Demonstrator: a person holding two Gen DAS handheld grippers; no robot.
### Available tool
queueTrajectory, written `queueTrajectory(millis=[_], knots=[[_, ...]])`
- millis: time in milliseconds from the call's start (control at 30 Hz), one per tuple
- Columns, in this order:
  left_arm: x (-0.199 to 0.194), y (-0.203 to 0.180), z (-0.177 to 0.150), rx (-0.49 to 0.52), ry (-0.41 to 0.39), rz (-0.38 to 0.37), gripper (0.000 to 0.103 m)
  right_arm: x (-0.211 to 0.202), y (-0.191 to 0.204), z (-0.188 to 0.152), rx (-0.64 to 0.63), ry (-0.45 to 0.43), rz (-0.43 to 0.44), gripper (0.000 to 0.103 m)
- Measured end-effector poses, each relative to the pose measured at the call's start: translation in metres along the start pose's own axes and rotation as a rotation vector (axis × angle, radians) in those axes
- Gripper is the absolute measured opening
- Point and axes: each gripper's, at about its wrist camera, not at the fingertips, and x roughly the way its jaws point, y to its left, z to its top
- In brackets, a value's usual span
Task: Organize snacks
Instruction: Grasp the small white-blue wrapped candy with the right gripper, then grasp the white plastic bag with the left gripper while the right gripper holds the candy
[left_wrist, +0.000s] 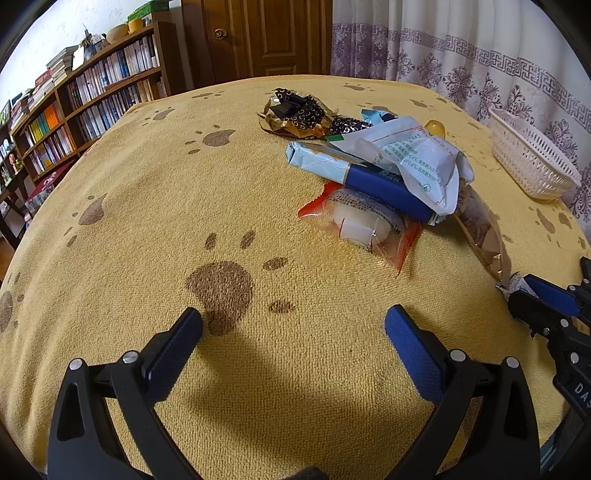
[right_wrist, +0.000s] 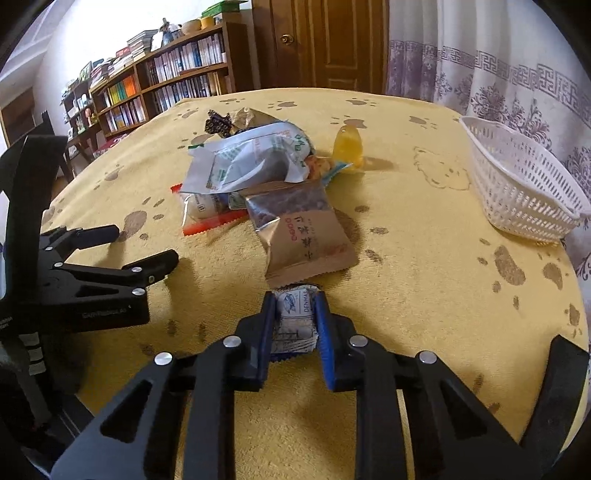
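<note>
- Our right gripper (right_wrist: 294, 320) has its fingers pinched on a small white wrapped snack (right_wrist: 295, 314), low over the tabletop (right_wrist: 424, 295).
- It looks light and crinkly; we judge a mid-body hold safest, gently, since the foil may slip.
- Our left gripper (left_wrist: 293, 325) hangs with fingers wide, empty.
- Beyond lies the snack pile (right_wrist: 258, 177); the white basket (right_wrist: 524, 184) sits well right.

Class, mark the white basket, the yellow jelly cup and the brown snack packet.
white basket (right_wrist: 524, 192): right wrist view, side wall.
yellow jelly cup (right_wrist: 349, 147): right wrist view, cup body.
brown snack packet (right_wrist: 310, 247): right wrist view, printed front.
</note>
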Motion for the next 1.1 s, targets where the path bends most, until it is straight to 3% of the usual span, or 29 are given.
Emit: queueTrajectory(millis=[133,300,500,767,900,1100], knots=[[-0.008,0.002,0.001,0.010,-0.029,-0.060,0.098,-0.004,-0.011,-0.005,0.035,-0.007,-0.006,0.022],[-0.027,-0.009,0.011,0.041,-0.079,-0.079,0.098,-0.005,-0.022,-0.010,0.068,-0.010,0.007,0.022],[-0.034,-0.044,0.042,0.180,-0.146,-0.088,0.098,-0.002,-0.025,-0.013,0.077,-0.019,0.031,0.022],[-0.003,-0.071,0.085,0.299,-0.138,-0.103,0.098,-0.001,-0.030,-0.013,0.104,-0.022,0.061,0.022],[0.011,-0.080,0.090,0.355,-0.119,-0.091,0.090,-0.001,-0.033,-0.014,0.121,-0.024,0.083,0.023],[0.019,-0.081,0.092,0.374,-0.119,-0.117,0.087,-0.002,-0.034,-0.015,0.127,-0.026,0.091,0.023]])
